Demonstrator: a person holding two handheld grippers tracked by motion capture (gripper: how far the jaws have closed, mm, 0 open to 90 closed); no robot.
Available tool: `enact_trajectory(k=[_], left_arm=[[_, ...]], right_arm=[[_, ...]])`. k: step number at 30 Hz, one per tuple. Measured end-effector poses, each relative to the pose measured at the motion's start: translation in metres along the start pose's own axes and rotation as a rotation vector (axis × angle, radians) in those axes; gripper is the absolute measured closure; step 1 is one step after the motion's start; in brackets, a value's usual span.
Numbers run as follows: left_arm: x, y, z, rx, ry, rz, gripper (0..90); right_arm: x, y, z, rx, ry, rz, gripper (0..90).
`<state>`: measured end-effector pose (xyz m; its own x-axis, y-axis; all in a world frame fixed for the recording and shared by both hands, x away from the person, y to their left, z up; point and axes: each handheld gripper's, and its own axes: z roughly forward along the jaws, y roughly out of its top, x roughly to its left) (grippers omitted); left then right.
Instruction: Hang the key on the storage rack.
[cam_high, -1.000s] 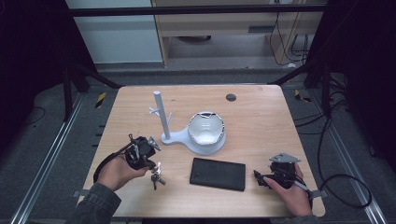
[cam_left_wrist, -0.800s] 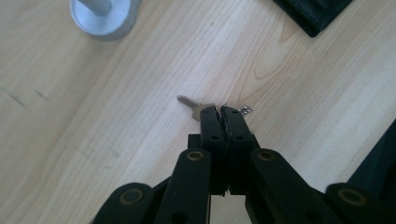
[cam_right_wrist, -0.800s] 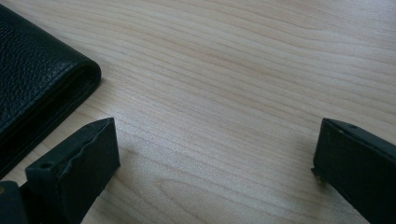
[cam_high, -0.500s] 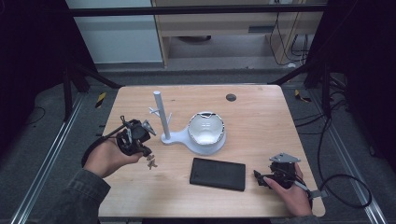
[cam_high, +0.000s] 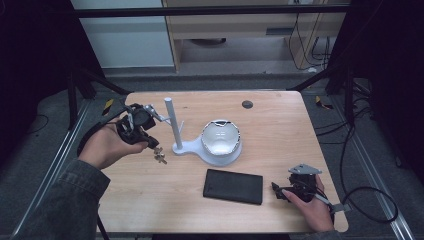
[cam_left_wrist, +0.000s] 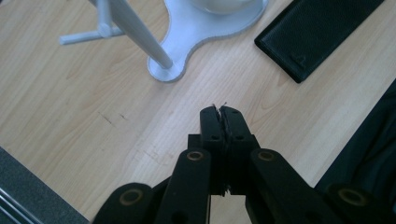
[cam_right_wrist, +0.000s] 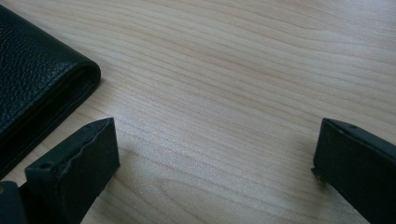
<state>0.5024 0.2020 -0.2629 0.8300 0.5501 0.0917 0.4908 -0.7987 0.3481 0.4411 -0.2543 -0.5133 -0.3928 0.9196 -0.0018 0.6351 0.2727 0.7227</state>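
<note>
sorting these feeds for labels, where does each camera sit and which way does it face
High view: above the person's side, facing forward and down on the table; forearms, both hands, left gripper and right gripper show.
Left gripper view: rides the left gripper, looking down past its shut jaws at the white stand.
Right gripper view: low over the wood, between open jaws.
All three share the black wallet.

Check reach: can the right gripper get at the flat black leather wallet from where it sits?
Probably yes. The right gripper rests on the table just right of the flat black leather wallet, jaws open. In the right gripper view the wallet's edge lies close beside one jaw, bare wood between.
</note>
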Motion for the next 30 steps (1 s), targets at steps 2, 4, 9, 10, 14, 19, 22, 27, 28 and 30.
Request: enact_trajectory(k=[2,4,9,10,14,19,22,27,28,30], left_arm=[[0.003,0.003,-0.001,-0.005,-0.002,-0.011,88.6],[0.004,0.006,-0.002,-0.006,0.004,-0.016,88.7],[0.004,0.011,-0.005,-0.01,0.004,-0.008,88.6],[0.004,0.011,-0.005,-0.009,0.004,-0.008,88.6],[0.005,0.013,-0.008,-0.012,0.014,-0.01,88.6],[0.006,0.015,-0.014,-0.019,0.022,-0.012,88.6],[0.006,0.018,-0.019,-0.021,0.022,-0.013,88.6],[0.01,0.025,-0.026,-0.02,0.038,-0.022,88.7],[0.012,0.027,-0.027,-0.021,0.044,-0.025,88.6],[0.015,0.029,-0.03,-0.026,0.045,-0.041,88.7]], right_arm=[[0.0,0.0,0.0,0.0,0.0,-0.001,0.4],[0.0,0.0,0.0,0.0,0.0,-0.001,0.4],[0.0,0.0,0.0,0.001,0.0,-0.006,0.4],[0.0,0.0,0.0,0.001,0.001,-0.007,0.4],[0.0,0.0,0.0,0.002,0.0,-0.007,0.4],[0.0,0.0,0.0,0.002,0.0,-0.007,0.4],[0.0,0.0,0.0,0.001,0.001,-0.007,0.4],[0.0,0.0,0.0,0.002,0.0,-0.007,0.4],[0.0,0.0,0.0,0.001,0.001,-0.007,0.4],[0.0,0.0,0.0,0.001,0.001,-0.007,0.4]])
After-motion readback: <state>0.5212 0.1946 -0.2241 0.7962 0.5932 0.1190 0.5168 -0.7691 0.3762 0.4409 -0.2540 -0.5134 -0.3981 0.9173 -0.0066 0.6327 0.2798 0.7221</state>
